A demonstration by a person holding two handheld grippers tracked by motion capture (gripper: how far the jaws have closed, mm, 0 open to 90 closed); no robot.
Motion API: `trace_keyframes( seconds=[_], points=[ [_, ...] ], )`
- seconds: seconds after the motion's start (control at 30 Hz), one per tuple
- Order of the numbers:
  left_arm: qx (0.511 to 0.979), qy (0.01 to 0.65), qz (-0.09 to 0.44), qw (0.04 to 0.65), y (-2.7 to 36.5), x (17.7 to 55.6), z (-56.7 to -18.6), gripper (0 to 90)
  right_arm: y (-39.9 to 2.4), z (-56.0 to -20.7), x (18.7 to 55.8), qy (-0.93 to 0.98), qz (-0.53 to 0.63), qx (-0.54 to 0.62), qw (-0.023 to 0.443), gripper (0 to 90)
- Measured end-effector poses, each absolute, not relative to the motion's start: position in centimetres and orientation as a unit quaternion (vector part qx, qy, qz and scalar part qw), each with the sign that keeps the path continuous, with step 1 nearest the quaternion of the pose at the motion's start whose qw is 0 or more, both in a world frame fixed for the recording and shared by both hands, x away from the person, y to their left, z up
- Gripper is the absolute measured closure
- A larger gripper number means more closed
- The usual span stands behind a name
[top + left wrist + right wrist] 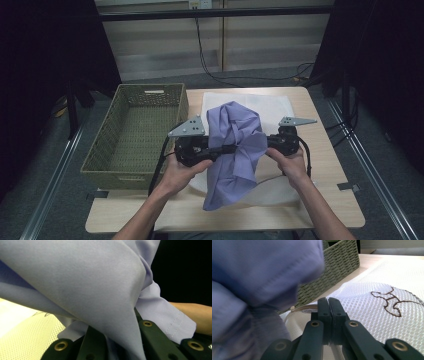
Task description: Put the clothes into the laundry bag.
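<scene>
Over the table point(325, 150), both grippers' jaws pinch the lilac cloth point(235, 150).

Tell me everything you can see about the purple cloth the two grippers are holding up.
The purple cloth is a plain lavender woven garment with a stitched hem, bunched and creased. It hangs above the white mesh bag on the table, between the left gripper and the right gripper. The left gripper's jaws are shut on a fold of it. The right gripper's jaws look closed, with cloth draped beside them. Its lower end dangles toward the person.
</scene>
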State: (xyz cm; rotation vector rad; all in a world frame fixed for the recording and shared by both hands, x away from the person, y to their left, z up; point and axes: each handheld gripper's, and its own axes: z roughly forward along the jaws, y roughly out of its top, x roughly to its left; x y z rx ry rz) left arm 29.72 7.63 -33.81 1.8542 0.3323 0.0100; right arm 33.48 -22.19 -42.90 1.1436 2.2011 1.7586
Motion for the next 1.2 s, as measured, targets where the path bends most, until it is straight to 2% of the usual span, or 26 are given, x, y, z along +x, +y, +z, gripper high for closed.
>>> trace_keyframes(
  seconds=[1.2],
  points=[
    [0.845,0.118,-0.027,0.521,3.5,29.9,-38.9,82.6,-22.7,-42.8,33.6,0.721,0.579,0.377,0.052,88.9]
  ],
)
